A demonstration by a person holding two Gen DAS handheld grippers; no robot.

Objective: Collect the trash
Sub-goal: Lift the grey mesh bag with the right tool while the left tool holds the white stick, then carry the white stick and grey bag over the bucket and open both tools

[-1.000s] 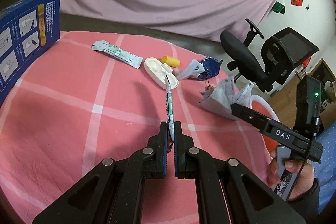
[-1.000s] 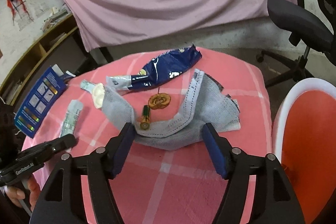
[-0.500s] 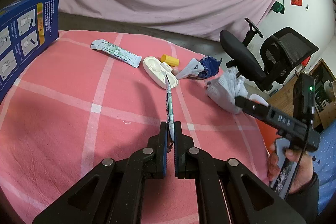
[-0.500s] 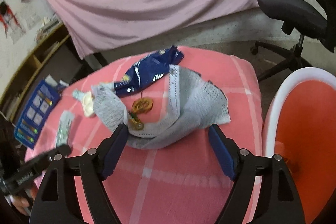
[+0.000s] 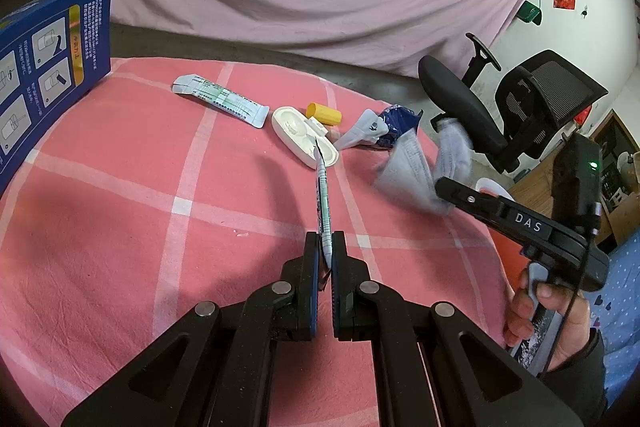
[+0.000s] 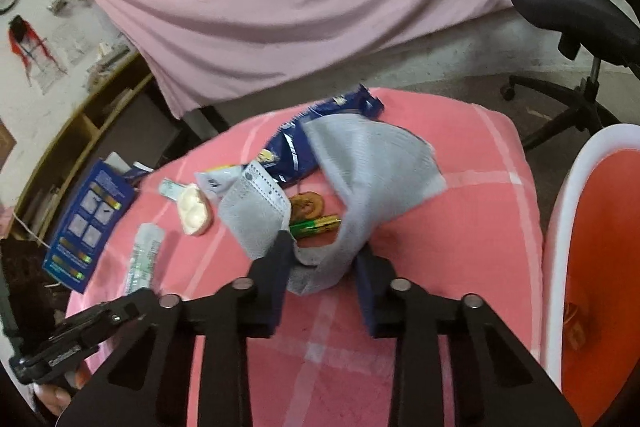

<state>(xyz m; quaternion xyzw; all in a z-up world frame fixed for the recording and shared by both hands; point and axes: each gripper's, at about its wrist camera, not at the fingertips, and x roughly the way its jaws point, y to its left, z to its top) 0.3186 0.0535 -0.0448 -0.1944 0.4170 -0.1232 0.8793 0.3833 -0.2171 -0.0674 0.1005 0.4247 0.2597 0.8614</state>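
A pink checked tablecloth [image 6: 460, 235] carried the litter. The right gripper [image 6: 326, 259] was closing on a grey face mask [image 6: 372, 167] bunched between its jaws, the orange bin [image 6: 600, 227] just right of them. The left gripper [image 5: 325, 255] pinched a sachet [image 5: 322, 203] pointing straight ahead.

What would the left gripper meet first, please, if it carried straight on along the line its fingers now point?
Most likely the white plastic case: the left gripper, shut on a thin sachet, points straight at it across bare pink cloth. Depth is hard to judge.

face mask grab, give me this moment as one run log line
left tongs shut on wrapper | right tongs shut on face mask, lifted | battery on table | bin at right
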